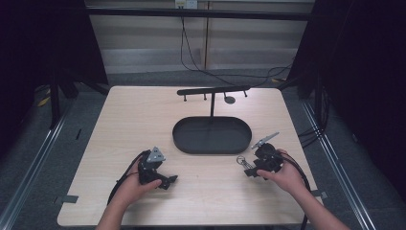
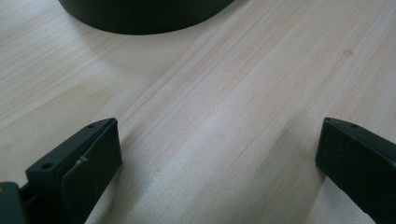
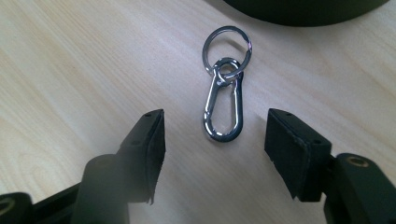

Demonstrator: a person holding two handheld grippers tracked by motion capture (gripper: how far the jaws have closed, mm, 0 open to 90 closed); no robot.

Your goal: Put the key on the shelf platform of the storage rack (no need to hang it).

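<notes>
- The right gripper has its two black jaws spread wide apart and holds nothing; in the right gripper view a shiny silver metal carabiner clip lies flat on the wood just ahead of the gap between them, touching neither jaw.
- A round silver split ring is threaded through the clip's small eye at the far end — the ring lies on the table too, pointing toward the tray.
- In the high view the right gripper sits low over the pale wooden table near its right front part, the clip right at its jaw tips.
- The black oval tray rests at the middle of the table, just beyond the clip; its dark wall shows at the top edge of the right gripper view.
- From the tray's far side rises a thin black post carrying a horizontal black bar with short pegs.
- The left gripper is held over the left front of the table, well apart from the clip — its jaws stand wide open over bare wood, empty.
- The tray's rim appears at the top of the left gripper view.
</notes>
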